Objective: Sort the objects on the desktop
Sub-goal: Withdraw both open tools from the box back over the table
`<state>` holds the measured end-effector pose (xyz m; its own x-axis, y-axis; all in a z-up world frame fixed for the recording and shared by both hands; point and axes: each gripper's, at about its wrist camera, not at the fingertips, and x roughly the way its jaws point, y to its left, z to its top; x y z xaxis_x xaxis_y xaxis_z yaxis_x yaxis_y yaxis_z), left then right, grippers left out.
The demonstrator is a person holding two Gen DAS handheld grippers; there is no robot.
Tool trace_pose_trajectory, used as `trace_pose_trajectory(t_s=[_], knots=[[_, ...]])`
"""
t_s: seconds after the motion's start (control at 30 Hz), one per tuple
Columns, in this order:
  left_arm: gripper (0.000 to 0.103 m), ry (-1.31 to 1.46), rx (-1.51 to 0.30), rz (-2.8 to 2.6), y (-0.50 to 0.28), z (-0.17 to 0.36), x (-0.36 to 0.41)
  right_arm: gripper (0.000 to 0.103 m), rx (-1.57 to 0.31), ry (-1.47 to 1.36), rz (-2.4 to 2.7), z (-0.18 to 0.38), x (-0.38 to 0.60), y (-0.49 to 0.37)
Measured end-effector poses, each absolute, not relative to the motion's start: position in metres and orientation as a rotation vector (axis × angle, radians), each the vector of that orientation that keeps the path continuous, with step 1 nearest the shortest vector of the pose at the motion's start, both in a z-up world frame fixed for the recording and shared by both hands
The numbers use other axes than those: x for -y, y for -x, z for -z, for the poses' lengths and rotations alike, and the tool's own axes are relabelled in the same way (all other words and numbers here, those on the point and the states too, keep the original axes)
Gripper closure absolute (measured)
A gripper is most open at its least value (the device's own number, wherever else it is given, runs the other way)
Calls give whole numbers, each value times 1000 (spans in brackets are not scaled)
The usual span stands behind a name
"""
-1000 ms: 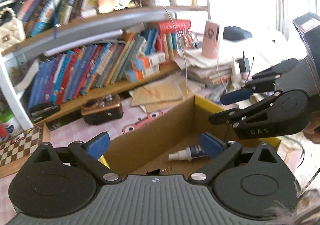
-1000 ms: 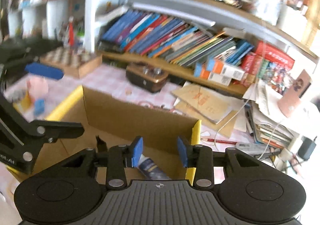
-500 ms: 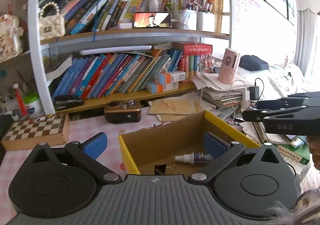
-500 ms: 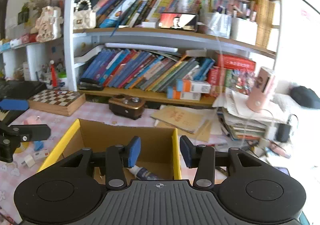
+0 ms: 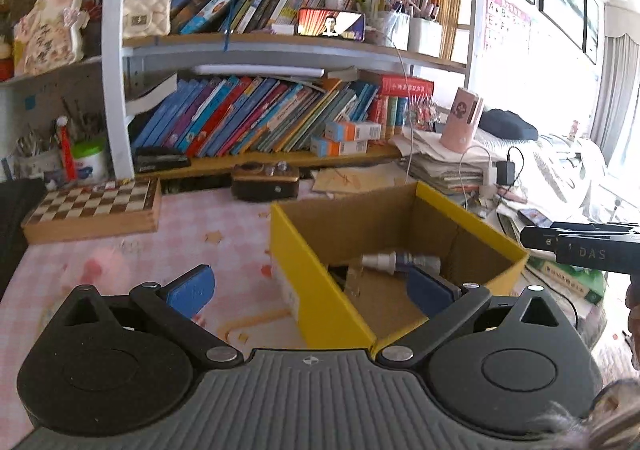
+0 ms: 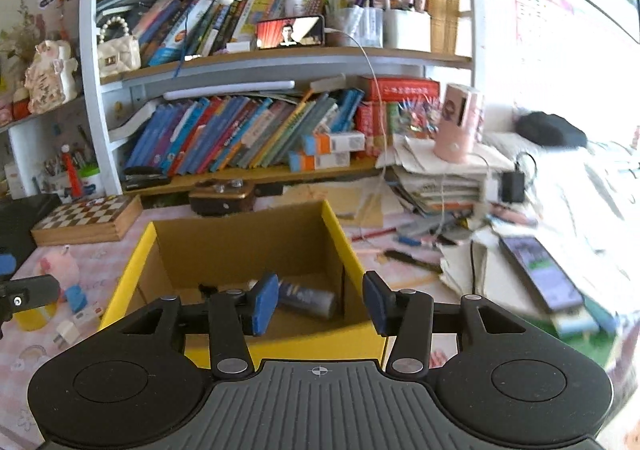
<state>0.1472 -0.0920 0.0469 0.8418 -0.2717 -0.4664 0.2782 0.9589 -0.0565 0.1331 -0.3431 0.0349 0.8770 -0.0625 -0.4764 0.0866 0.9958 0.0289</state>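
On the pink checked counter [image 5: 168,242] stands a yellow-edged cardboard box [image 6: 132,274], with a small spray bottle [image 5: 400,260] lying on its side on the box floor. Just before the box's left wall, the left gripper [image 5: 310,292] has its jaws spread as wide as they go, nothing between them. Over the box's near edge, the right gripper [image 6: 320,300] has its jaws opening, partly apart and empty, the bottle below them.
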Motion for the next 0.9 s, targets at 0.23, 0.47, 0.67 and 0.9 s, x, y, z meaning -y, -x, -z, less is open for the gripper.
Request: trace_pose_trajectory(t_s=[0.23,0.47,0.67,0.9], knots=[[0,-56,-525,312,-124,-31,65,51,-546,-56,99,-20,306,-101],[0,-83,-539,326,-107,-19,42,50,-599,-89,110,-6,272,-79],[0,-91,-587,345,-96,-7,28,50,-634,-81,101,5,243,-66],[0,-106,-627,378,-91,-1,15,50,-686,-77,61,17,215,-58]])
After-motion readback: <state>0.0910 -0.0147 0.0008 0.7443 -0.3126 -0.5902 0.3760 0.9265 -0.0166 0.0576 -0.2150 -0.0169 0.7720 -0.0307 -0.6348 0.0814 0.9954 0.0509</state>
